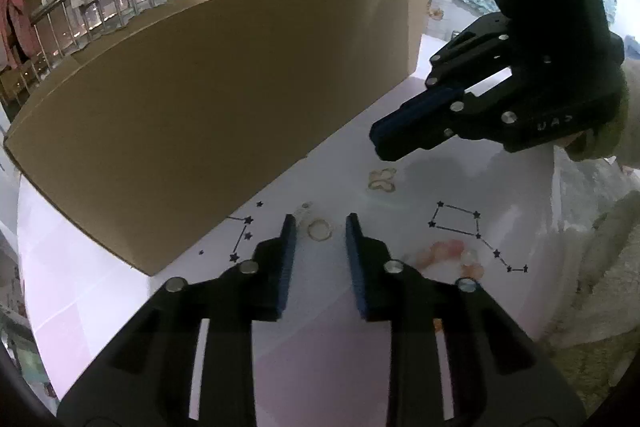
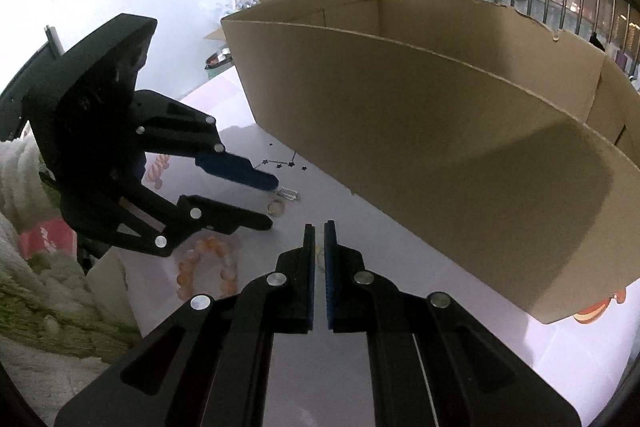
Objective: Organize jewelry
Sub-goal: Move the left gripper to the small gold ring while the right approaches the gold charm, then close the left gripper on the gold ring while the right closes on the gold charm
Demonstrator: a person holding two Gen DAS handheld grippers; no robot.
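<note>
Matt brown cardboard box (image 1: 208, 99); glossy white table (image 1: 400, 367); translucent orange bead bracelet (image 2: 208, 267); matt black plastic grippers.

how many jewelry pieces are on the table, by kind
Bead bracelet, orange and pale: 1
Gold ring: 1
Small silver clip-like piece: 1
Gold butterfly-shaped piece: 1
Total: 4 that I can make out; there is also a small glint just past the closed right gripper, too unclear to count.
</note>
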